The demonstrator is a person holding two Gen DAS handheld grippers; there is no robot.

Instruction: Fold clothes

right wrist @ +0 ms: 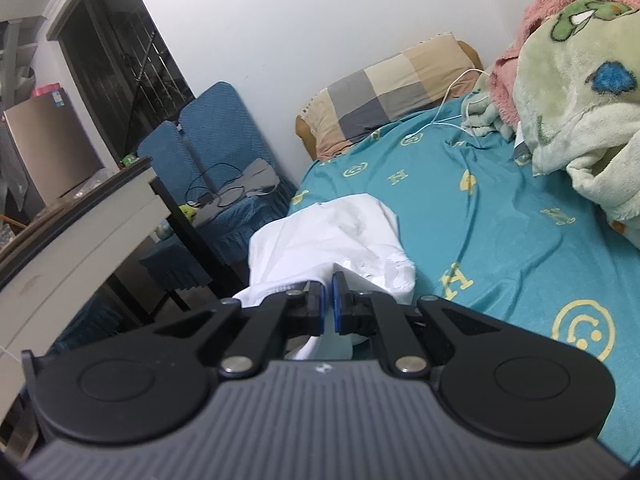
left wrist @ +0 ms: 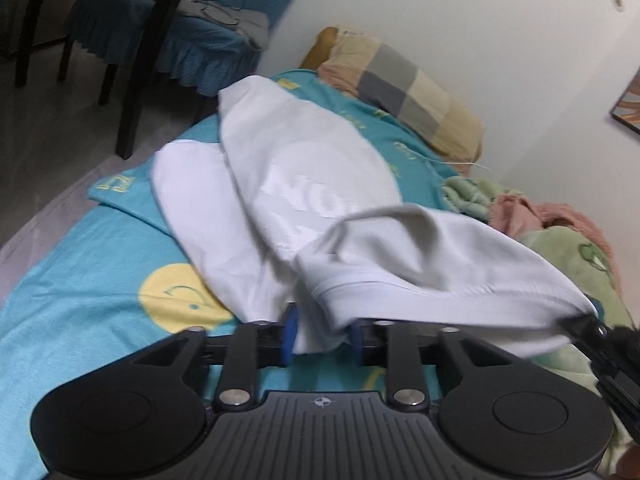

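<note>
Right hand-held gripper (right wrist: 327, 304) pinching white shirt (right wrist: 328, 236), pillow (right wrist: 380, 92) beyond

Dim indoor light, soft motion blur, fisheye-bent edges

- White cotton shirt (left wrist: 304, 200) bore pale lettering.
- Teal bedsheet (right wrist: 500, 216) carried yellow smiley and letter motifs.
- Checked pillow (left wrist: 416, 92) showed grey and beige squares.

Smooth matt white cloth garment (left wrist: 304, 200) lies on a thin printed teal bedsheet (left wrist: 92, 264); fluffy green plush blanket (right wrist: 580, 120) at upper right; tools matt black plastic.
</note>
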